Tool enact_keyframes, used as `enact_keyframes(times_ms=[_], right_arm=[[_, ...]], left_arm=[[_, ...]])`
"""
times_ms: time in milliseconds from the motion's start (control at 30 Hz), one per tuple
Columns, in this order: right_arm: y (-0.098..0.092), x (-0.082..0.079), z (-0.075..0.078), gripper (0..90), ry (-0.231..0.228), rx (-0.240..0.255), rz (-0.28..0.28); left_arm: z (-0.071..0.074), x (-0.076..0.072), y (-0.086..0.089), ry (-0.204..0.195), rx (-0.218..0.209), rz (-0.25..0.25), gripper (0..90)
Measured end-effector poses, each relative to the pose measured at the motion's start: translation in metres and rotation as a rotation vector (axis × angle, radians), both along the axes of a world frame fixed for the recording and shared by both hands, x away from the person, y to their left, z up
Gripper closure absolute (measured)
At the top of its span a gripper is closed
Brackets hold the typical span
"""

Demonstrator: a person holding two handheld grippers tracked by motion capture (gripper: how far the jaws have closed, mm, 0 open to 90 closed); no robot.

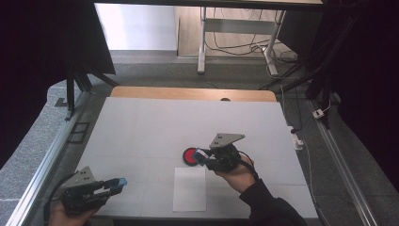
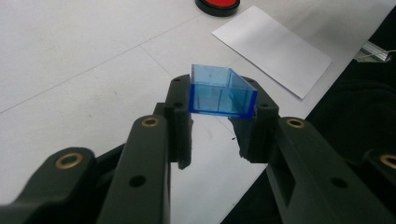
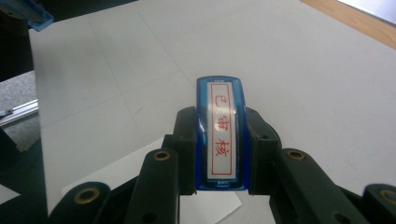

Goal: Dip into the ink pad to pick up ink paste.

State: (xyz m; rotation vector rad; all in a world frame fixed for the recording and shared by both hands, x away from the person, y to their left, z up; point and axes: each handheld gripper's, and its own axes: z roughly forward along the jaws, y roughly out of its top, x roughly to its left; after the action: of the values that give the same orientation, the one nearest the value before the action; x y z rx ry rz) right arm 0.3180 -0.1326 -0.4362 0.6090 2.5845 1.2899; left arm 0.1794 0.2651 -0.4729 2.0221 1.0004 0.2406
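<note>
From the high view, the person holds the left gripper (image 1: 117,182) low at the near left corner of the white table (image 1: 141,127), and a small blue cap (image 1: 122,181) sits between its tips, kept out of the way, I think. The right gripper (image 1: 201,155) is raised just beside the red ink pad (image 1: 190,156), with the white sheet of paper (image 1: 189,188) near it, so inking and then stamping look possible. In the left gripper view, the jaws are clenched on the blue cap (image 2: 222,91), a clear hollow box with its open side turned away; the ink pad (image 2: 217,5) and the paper (image 2: 273,49) lie farther off. In the right gripper view, the jaws grasp the blue stamp (image 3: 221,135) by its long sides, so its face with red characters stays free and points up to the camera above the table (image 3: 289,60).
</note>
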Motion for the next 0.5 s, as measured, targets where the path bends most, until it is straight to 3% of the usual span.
enact_keyframes(times_ms=[500], right_arm=[[0.012, 0.023, -0.011, 70.3, 0.016, -0.059, -0.030]], left_arm=[[0.000, 0.000, 0.001, -0.005, 0.007, 0.006, 67.3]])
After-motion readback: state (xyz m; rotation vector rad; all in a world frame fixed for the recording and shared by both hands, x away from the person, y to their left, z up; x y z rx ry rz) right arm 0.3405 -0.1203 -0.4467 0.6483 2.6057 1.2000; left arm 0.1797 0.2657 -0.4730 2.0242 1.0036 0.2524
